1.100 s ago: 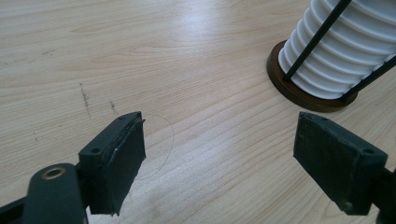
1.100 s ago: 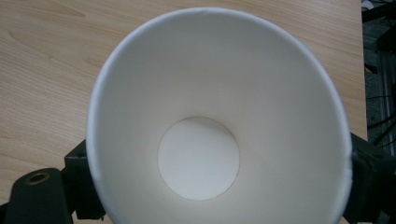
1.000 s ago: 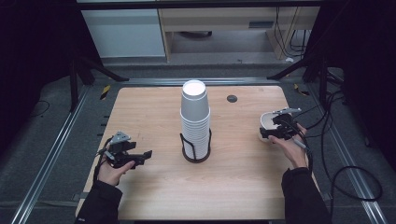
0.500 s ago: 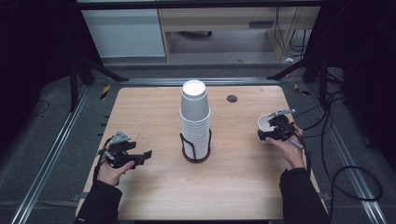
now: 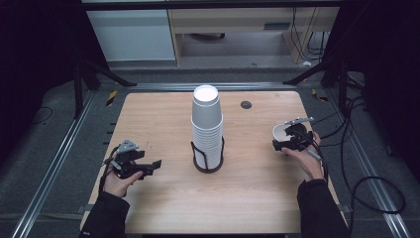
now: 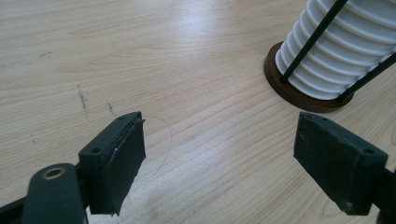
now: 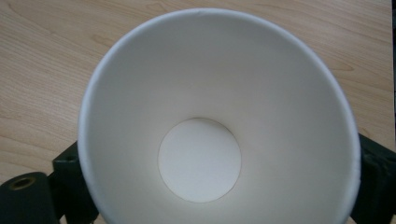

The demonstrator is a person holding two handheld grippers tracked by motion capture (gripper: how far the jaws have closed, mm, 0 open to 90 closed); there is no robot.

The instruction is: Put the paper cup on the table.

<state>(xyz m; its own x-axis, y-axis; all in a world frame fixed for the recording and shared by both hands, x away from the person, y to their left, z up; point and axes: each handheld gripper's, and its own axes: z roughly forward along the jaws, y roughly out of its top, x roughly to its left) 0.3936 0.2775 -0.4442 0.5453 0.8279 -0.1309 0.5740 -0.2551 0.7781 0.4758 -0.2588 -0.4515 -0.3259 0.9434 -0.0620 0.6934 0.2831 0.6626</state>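
Item: paper cup (image 7: 215, 126), one, clamped between my right gripper (image 5: 288, 142) jaws at table's 3 o'clock. Left gripper (image 5: 132, 164), 8 o'clock, jaws spread, empty. Cup stack (image 5: 207, 126) centre, upside down in holder; I judge many remain.

1. Left gripper (image 5: 148, 168) rests low in the person's left hand (image 5: 119, 181), jaws spread wide apart.
2. Right gripper (image 5: 280, 144), in the right hand (image 5: 307, 161), has its jaws closed around a load.
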